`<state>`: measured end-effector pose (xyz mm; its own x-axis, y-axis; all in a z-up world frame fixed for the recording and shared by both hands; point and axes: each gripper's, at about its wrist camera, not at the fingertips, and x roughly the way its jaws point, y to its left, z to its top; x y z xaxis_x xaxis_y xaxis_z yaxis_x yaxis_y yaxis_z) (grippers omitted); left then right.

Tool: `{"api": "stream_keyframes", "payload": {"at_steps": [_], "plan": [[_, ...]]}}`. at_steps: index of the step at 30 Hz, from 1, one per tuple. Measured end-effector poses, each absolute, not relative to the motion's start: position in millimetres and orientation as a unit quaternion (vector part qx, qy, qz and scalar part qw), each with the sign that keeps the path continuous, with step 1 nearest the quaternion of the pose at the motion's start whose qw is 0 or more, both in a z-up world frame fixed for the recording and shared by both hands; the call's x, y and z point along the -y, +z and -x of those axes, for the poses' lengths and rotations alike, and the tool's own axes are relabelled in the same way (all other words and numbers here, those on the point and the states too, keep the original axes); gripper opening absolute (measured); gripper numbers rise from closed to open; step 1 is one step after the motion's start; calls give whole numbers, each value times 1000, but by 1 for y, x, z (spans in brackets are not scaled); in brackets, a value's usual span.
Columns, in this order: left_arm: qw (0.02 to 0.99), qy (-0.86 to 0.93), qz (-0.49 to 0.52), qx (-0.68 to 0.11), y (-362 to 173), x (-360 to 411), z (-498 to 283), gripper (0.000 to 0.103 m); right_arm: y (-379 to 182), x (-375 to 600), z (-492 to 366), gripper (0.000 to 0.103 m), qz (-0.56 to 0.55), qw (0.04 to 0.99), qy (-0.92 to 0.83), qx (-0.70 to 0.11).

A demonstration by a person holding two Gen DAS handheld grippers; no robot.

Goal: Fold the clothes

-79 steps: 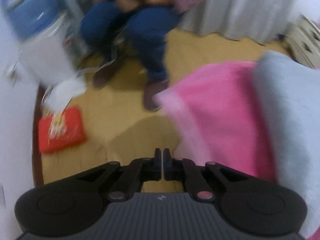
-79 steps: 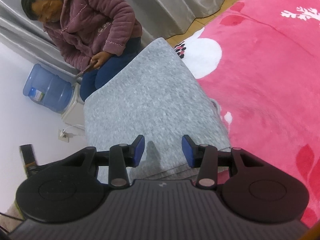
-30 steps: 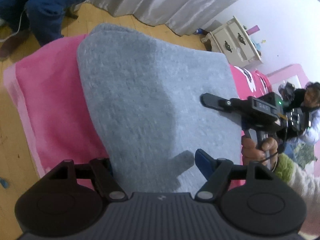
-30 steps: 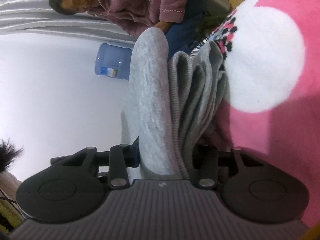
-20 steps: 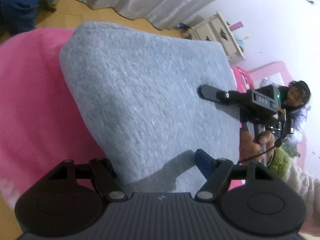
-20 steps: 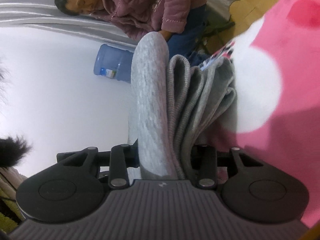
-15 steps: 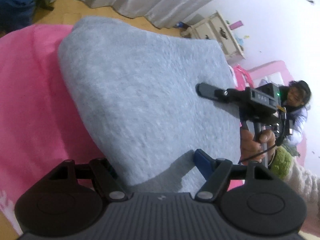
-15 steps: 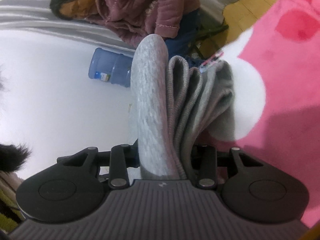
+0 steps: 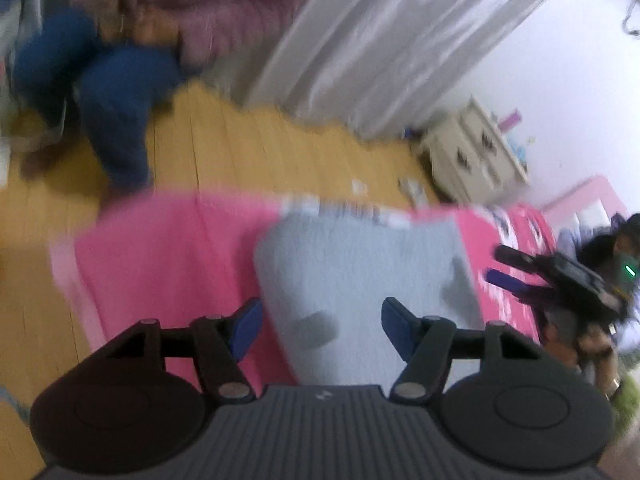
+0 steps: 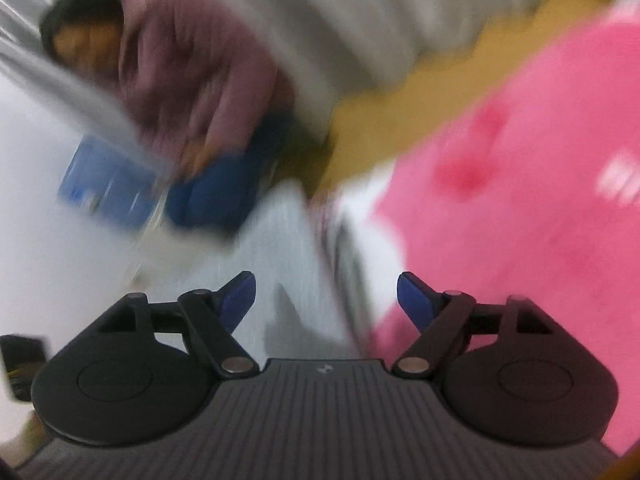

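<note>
Half a second ago both of my grippers were squeezing the grey garment [image 9: 360,272] and holding it up. Now it lies flat on the pink blanket [image 9: 172,248], and both grippers have let go and pulled back.

In the left wrist view the grey garment looks like a neat block with straight sides. It sits near the blanket's edge by the wooden floor [image 9: 224,148]. In the right wrist view I see the stacked layers along one side of it [image 10: 296,264]. Both pictures are smeared because I am moving, so I think the layers are lined up, but I cannot be sure.

My left gripper [image 9: 322,328] has its jaws wide apart with nothing between them. It hovers over the near end of the garment. My right gripper [image 10: 326,300] is also spread wide and holds nothing. From the left camera I can see it off to the side [image 9: 516,276], over the pink blanket and just past the garment's edge.

So I judge the step in hand is the letting go: the folded garment is set down and I am backing away. If the block is small enough, the folding of this piece is done. If not, the next move is one more fold. For that I would need both jaws to close on one end, with all the layers inside, and lift them together so nothing slides out.

A seated person in a purple jacket [image 10: 192,76] and a blue water jug [image 10: 108,184] are beyond the blanket, and a white dresser [image 9: 476,156] stands by the curtain [image 9: 380,40].
</note>
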<state>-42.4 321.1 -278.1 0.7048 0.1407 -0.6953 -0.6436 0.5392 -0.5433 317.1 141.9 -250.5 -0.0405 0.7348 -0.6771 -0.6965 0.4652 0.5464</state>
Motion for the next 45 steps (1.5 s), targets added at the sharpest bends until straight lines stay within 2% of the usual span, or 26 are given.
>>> {"api": "stream_keyframes", "payload": {"at_steps": [2,3,4,6,7,8,9,11,13,17,21,25,28,30,31,36,40,43,45], "plan": [[842,224,392,-293,-270,-320,27,61,-240,-156,-300,77,26,708,540,-454],[851,216,380,-289,-265,-319,19,60,-235,-163,-291,73,49,714,551,-429],[860,206,366,-290,-264,-316,7,60,-230,-171,-282,59,72,720,561,-403],[868,191,353,-292,-268,-311,-17,60,-247,-184,-281,38,85,722,550,-410],[864,192,353,-301,-277,-311,-27,60,-255,-190,-281,35,91,723,545,-415],[855,205,357,-316,-287,-313,-39,56,-264,-196,-281,35,97,724,539,-419],[846,218,359,-330,-300,-317,-45,46,-273,-202,-281,35,104,725,533,-424],[849,222,350,-328,-306,-317,-51,42,-290,-215,-280,36,116,727,522,-432],[847,218,355,-331,-299,-318,-48,46,-297,-221,-282,37,115,727,512,-442],[855,213,338,-331,-278,-303,-34,56,-262,-178,-269,36,105,742,522,-407],[864,177,320,-345,-269,-265,-17,57,-239,-117,-255,36,126,735,534,-400],[860,146,269,-408,-289,-220,-20,57,-273,-108,-230,34,217,702,529,-424],[859,160,239,-422,-299,-207,-23,56,-305,-112,-230,34,203,709,516,-436],[859,163,250,-415,-291,-206,-21,55,-299,-112,-240,31,167,713,499,-462],[863,161,256,-405,-282,-206,-16,55,-290,-105,-235,28,174,717,504,-449],[866,134,234,-421,-279,-177,-6,57,-256,-71,-204,28,196,705,541,-414],[863,160,180,-443,-300,-155,-23,57,-317,-89,-196,29,246,691,507,-453],[858,183,199,-437,-287,-155,-24,60,-319,-87,-200,29,209,705,486,-472],[851,204,219,-431,-278,-156,-19,67,-307,-72,-196,29,202,716,479,-466]]}}
